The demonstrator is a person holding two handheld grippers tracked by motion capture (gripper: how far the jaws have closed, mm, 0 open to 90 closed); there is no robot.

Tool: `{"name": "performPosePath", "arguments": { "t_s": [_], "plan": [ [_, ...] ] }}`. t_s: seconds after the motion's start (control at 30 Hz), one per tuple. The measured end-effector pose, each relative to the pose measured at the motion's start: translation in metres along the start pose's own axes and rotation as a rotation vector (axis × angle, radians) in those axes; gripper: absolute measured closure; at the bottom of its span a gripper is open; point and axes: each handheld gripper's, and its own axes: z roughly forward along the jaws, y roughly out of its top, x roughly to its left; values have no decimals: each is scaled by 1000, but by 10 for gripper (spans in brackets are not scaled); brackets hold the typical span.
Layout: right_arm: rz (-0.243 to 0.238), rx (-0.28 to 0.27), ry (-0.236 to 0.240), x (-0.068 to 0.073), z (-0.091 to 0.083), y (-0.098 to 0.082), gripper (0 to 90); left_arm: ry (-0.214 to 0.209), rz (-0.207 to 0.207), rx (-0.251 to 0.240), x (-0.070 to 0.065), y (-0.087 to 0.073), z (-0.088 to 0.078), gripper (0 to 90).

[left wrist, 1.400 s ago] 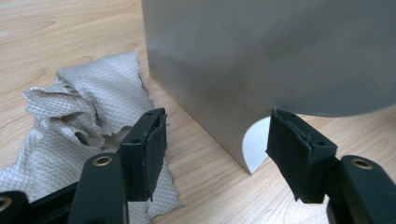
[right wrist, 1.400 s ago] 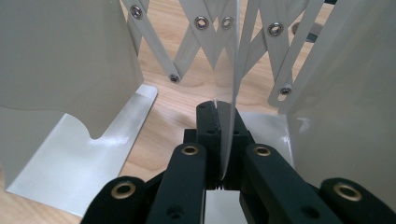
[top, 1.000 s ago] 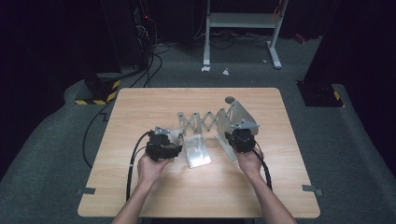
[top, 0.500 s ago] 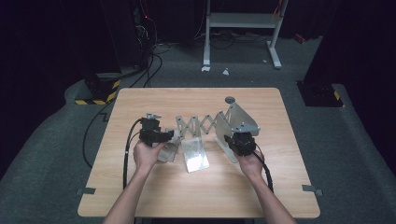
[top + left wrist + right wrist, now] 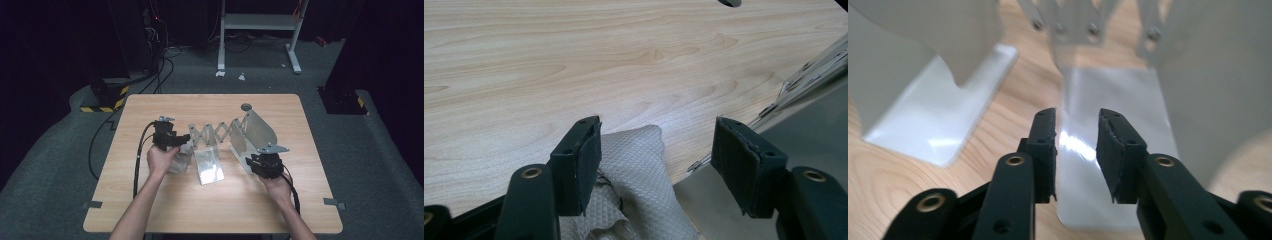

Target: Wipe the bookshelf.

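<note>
A bright sheet-metal expanding rack [image 5: 225,142] with riveted scissor links and smooth upright plates is seen at frame centre on the pale woodgrain tabletop [image 5: 210,210]. A crumpled, waffle-textured white cloth [image 5: 634,170] is loosely straddled by the released left gripper [image 5: 656,165]. The right gripper [image 5: 1077,150] jaws, just opening, are parted over a glossy foot plate.
</note>
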Motion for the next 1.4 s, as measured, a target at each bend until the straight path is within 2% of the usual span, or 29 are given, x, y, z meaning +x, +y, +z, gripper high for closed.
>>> {"name": "performPosePath", "arguments": {
  "t_s": [0.03,0.07,0.23,0.43,0.5,0.9,0.97,1.4],
  "plan": [
    [0,0,0,0,0,0,677,0,0,0,0,0,0,366],
    [14,18,-17,-5,-1,-10,674,-1,-4,-4,1,0,1,366],
    [-11,75,-52,-5,0,-24,670,-7,-15,-8,2,1,2,373],
    [-22,106,-57,-1,0,-33,690,-7,-5,-9,2,3,0,377],
    [-39,139,-59,0,5,-37,685,-2,-1,-13,1,5,-1,378],
    [-27,89,-83,0,12,-37,685,-22,10,-16,-1,6,-1,391],
    [-24,91,-84,0,14,-36,685,-33,21,-14,-3,5,-2,384],
    [-21,110,-82,-9,26,-22,701,-80,23,-13,-5,-1,-5,377]
  ]
}}
